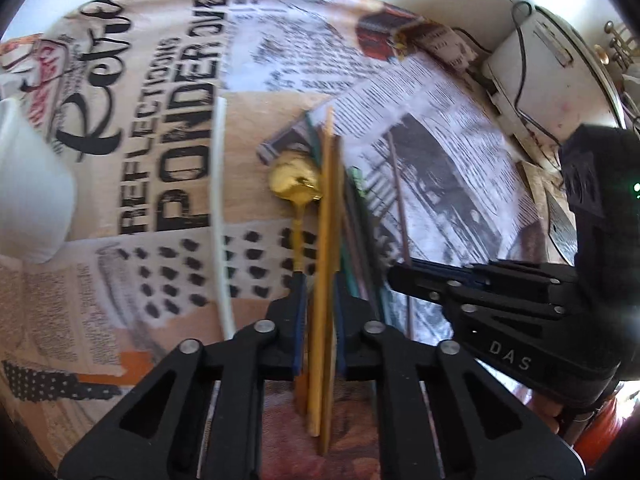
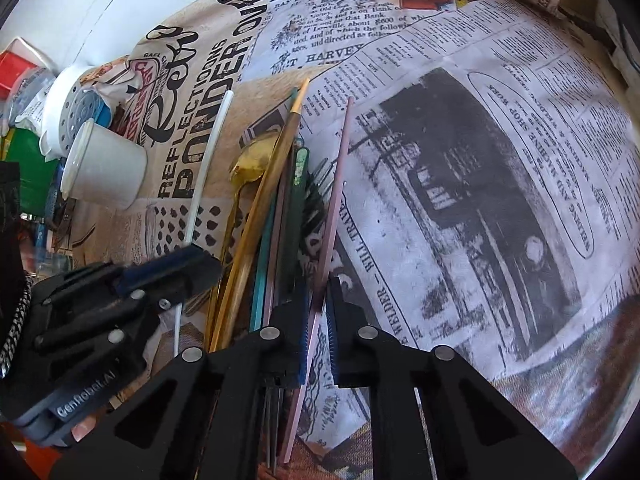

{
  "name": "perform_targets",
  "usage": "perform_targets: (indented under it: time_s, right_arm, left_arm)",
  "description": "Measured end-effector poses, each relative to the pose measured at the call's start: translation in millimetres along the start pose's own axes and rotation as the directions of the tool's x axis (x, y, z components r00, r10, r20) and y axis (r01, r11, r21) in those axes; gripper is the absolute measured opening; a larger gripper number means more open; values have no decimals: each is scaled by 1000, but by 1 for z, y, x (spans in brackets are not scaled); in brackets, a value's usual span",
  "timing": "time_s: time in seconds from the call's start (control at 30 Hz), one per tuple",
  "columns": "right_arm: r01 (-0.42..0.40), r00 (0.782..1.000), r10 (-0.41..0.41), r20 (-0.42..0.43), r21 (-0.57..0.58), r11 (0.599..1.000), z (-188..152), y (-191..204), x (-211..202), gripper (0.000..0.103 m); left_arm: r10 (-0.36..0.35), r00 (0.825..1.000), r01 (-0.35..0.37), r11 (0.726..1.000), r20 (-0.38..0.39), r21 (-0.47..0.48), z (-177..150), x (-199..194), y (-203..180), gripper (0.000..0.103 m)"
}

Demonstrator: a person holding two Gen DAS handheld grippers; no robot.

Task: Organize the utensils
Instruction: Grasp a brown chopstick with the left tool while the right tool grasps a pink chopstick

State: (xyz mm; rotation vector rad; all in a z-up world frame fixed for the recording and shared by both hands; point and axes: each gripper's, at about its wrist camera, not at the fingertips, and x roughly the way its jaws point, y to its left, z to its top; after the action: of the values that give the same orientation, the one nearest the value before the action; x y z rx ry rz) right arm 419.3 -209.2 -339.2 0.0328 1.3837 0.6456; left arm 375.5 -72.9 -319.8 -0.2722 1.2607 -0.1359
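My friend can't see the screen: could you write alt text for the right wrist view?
The right tool is closed on a thin pink stick lying on a newspaper-print cloth. Left of it lie a gold spoon, more sticks and a tipped white cup, with the left tool reaching in.

a glossy gold metal spoon [image 1: 295, 180] lies at the 9 o'clock side of a matt yellow chopstick [image 1: 326, 216]. the newsprint tablecloth [image 2: 460, 184] looks like soft, creased cloth. the white cup [image 2: 106, 168] is smooth matt plastic.

Golden stick's [image 1: 322, 280] near end behind gripper; white cup [image 1: 28, 184] cropped.
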Motion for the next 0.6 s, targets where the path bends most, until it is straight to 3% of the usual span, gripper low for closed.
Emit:
perform_targets:
  time_s: [0.33,0.6]
  right_arm:
    - [-20,1000,20,4,-6,1000,3,-7,-6,5]
    - [-35,999,34,10,9,999,2,-15,-10,5]
  left_arm:
    - [22,999,-20,999,-50,39,18,21,-16,5]
    - [16,994,-13,999,-108,30,38,36,-18,10]
